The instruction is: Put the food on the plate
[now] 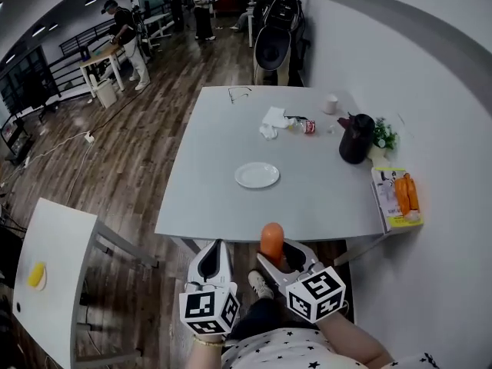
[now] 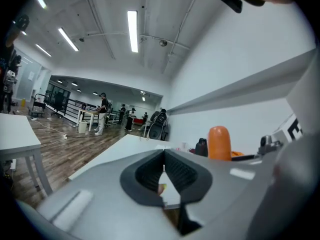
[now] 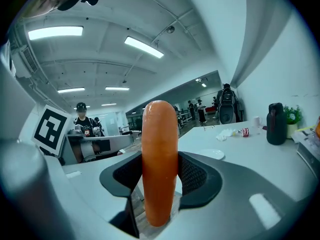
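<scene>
Head view first: the right gripper (image 1: 278, 254) hangs just short of the near edge of the grey table (image 1: 323, 202), with an orange sausage (image 1: 271, 241) standing up between its jaws. The left gripper (image 1: 214, 250) sits just beside it, also off the table. The white plate (image 1: 257, 175) lies bare, out in the middle of the table and well apart from the sausage. A black jug (image 1: 357, 138) stands at the far right.

Over to the left gripper view: the left gripper's (image 2: 164, 170) jaws are pressed together, tips meeting, with nothing caught between them. The sausage (image 2: 219, 143) pokes up off to the right.

Now the right gripper view: the right gripper (image 3: 160, 179) is clamped on the sausage (image 3: 160, 154), both pads tight against its sides, and it stands upright. The plate (image 3: 209, 154) shows beyond on the tabletop.
</scene>
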Demonstrator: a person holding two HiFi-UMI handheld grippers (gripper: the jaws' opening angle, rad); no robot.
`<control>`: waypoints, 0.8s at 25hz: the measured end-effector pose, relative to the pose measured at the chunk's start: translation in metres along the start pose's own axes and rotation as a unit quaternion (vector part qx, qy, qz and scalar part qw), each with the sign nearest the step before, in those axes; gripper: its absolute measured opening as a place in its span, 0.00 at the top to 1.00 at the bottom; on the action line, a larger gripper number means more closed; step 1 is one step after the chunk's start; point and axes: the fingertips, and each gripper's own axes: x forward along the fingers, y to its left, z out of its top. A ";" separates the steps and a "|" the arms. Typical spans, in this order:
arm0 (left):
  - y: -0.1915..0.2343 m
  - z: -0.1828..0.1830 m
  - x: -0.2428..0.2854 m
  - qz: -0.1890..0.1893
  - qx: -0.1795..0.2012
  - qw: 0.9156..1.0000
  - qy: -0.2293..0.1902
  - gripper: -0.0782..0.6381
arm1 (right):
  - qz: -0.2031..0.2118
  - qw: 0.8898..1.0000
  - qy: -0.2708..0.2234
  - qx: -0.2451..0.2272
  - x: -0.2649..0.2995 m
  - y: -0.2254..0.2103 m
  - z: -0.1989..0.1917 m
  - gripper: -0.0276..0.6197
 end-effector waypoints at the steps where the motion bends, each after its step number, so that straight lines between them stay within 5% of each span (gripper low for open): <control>1: 0.002 -0.002 0.015 -0.002 0.001 1.000 0.002 0.88 | -0.001 1.000 0.004 0.001 0.009 -0.011 0.001 0.63; 8: 0.022 0.002 0.124 -0.018 0.011 1.000 0.019 0.88 | -0.010 0.999 0.039 -0.007 0.086 -0.093 0.021 0.63; 14: 0.046 0.004 0.203 -0.021 0.012 0.999 0.038 0.88 | 0.008 0.991 0.122 -0.059 0.160 -0.157 0.019 0.63; 17: 0.057 -0.001 0.234 -0.022 0.004 0.998 0.050 0.88 | 0.034 0.980 0.169 -0.099 0.197 -0.183 0.010 0.63; 20: 0.065 -0.007 0.257 -0.023 0.002 0.998 0.061 0.88 | 0.064 0.957 0.231 -0.164 0.232 -0.209 -0.006 0.63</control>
